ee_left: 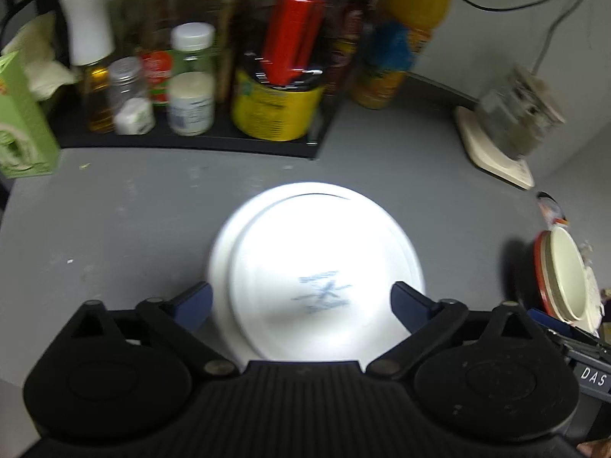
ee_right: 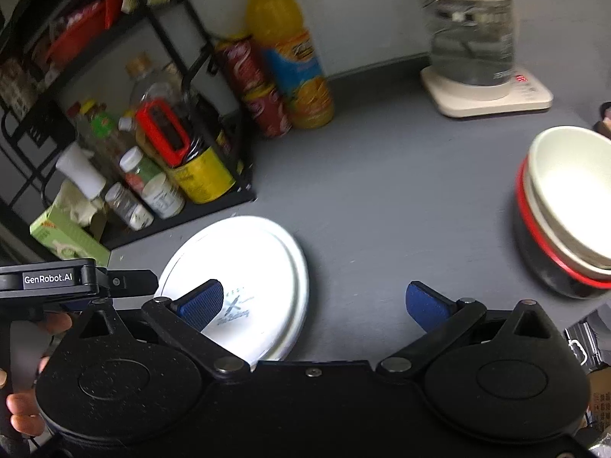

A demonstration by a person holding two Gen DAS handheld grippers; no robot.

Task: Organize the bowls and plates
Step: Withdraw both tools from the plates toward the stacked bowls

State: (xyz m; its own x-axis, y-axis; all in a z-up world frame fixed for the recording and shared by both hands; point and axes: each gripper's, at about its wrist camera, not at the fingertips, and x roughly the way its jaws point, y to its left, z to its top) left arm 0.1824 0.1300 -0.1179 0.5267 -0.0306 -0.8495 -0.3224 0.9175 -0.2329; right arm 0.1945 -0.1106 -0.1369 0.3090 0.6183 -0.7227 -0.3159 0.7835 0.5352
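Two stacked white plates (ee_left: 317, 263) lie upside down on the grey table, a blue mark on the top one's base. My left gripper (ee_left: 301, 301) is open, its blue fingers on either side of the stack's near edge. In the right wrist view the plates (ee_right: 252, 263) sit at lower left. My right gripper (ee_right: 313, 301) is open and empty over bare table to the right of the plates. A stack of bowls (ee_right: 569, 213), cream ones nested in a black bowl with a red rim, stands at the right; it also shows in the left wrist view (ee_left: 565, 278).
A black rack (ee_right: 214, 191) with bottles, jars and a yellow can (ee_left: 271, 110) stands behind the plates. An orange juice bottle (ee_right: 294, 61) and red cans (ee_right: 259, 87) stand beside it. A glass kettle on a white base (ee_right: 481, 72) is at back right. A green tissue box (ee_left: 19, 122) is at left.
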